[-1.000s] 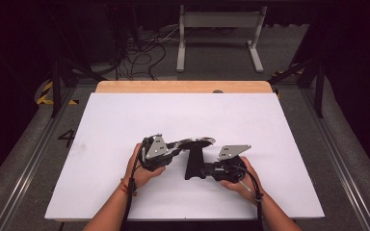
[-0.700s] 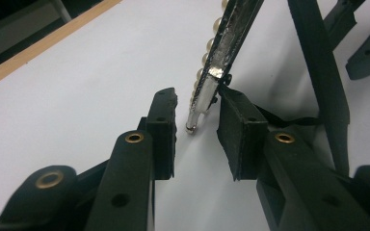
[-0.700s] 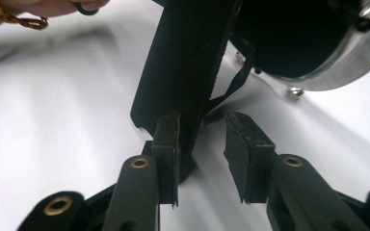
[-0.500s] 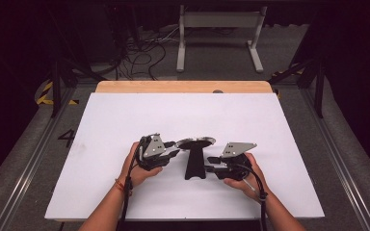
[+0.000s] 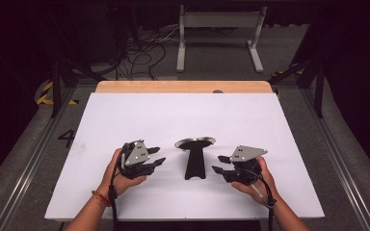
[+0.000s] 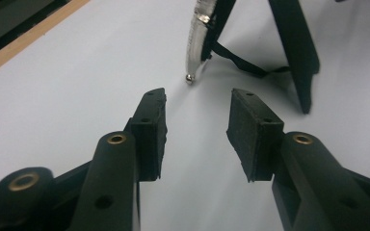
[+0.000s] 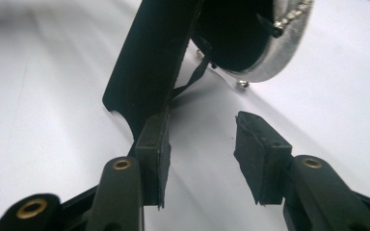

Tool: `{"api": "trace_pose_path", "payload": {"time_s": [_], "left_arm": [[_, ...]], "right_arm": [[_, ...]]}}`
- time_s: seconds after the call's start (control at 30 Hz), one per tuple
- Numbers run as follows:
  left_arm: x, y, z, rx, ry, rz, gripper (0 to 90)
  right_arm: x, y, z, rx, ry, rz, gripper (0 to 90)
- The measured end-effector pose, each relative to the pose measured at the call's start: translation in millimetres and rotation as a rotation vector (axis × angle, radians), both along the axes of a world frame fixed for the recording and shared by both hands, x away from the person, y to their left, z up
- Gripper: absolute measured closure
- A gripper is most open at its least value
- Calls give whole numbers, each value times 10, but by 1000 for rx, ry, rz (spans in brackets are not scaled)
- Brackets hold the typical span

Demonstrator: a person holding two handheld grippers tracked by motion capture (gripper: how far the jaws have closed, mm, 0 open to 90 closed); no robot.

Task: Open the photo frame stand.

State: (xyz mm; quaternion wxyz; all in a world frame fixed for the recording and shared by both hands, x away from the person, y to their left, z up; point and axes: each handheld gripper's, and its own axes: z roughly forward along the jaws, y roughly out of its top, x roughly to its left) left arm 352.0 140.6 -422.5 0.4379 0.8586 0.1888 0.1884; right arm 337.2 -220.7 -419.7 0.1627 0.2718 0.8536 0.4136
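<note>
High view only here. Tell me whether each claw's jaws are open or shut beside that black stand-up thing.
Observer: The left claw is open, with nothing between its pads. The round frame stands just ahead of it.
Operator: Report the right one.
Observer: The right claw is also open and empty, aimed at the frame's black prop leg.
Operator: Describe how the frame is built.
Observer: It has a silver beaded rim, and a thin black strap ties its back to the leg.
</note>
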Motion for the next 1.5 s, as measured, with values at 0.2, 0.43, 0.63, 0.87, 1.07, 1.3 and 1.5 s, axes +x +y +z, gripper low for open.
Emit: {"api": "trace_pose_path", "payload": {"time_s": [0.2,0.43,0.63,0.87,1.07,1.3,1.5], "left_arm": [[-237,160,-63,-11,31,9,502],[-424,301,-214,-56,54,51,404],[-256,273,-144,-64,44,118,378],[54,-17,87,-87,-2,81,389],[285,-331,181,-95,-18,69,392],[386,-447,166,-129,-19,40,403],[377,-322,103,-183,13,4,364]], "right_arm": [[-50,-52,18,43,-15,-17,613],[-171,50,89,91,-66,23,861],[-273,272,121,97,-69,70,900],[-290,649,33,40,-59,119,900],[-259,914,-42,19,-79,88,900],[-268,1098,-172,18,-100,38,900],[-239,1170,-291,-14,-86,32,900]]}}
